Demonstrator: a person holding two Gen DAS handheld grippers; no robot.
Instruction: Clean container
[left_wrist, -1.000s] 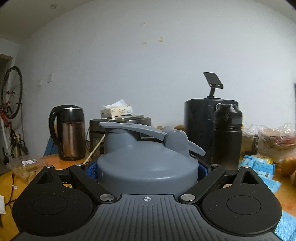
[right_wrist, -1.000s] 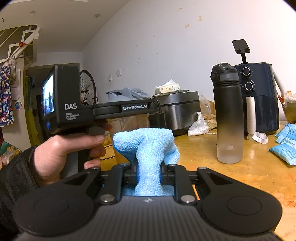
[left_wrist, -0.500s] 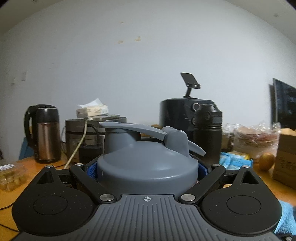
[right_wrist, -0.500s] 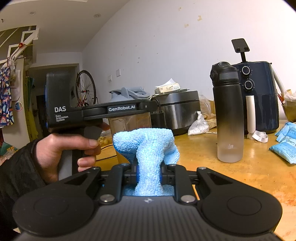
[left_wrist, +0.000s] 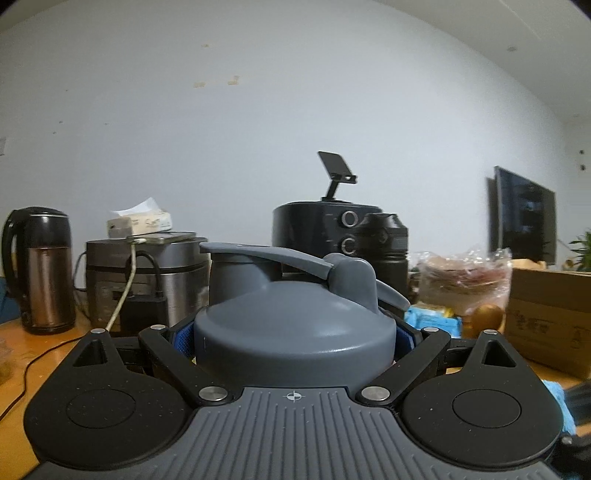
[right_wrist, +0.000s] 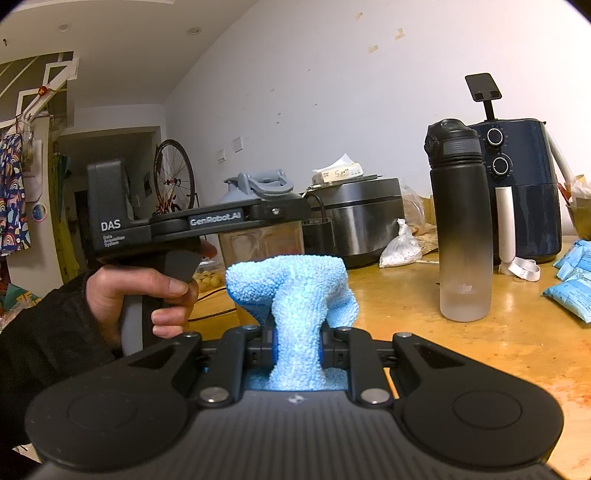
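A container with a grey flip-top lid (left_wrist: 295, 306) fills the left wrist view, and my left gripper (left_wrist: 293, 336) is shut on it, blue pads pressed to both sides of the lid. In the right wrist view that left gripper (right_wrist: 273, 212) shows side-on at the left, held level by a hand (right_wrist: 147, 288), with the container's clear body (right_wrist: 262, 243) hanging below it. My right gripper (right_wrist: 297, 343) is shut on a light blue microfibre cloth (right_wrist: 291, 284), which bunches up above the fingers, just right of the container and apart from it.
On the wooden table (right_wrist: 480, 350) stand a tall black bottle (right_wrist: 461, 221), a dark blue air fryer (right_wrist: 524, 192), a steel rice cooker (right_wrist: 358, 218) and blue packets (right_wrist: 572, 288). A kettle (left_wrist: 40, 269) is at the left, a cardboard box (left_wrist: 546, 314) at the right.
My left gripper has swung to the right with the container: the kettle, cooker and fryer have slid left in its view. The right gripper and cloth have stayed still.
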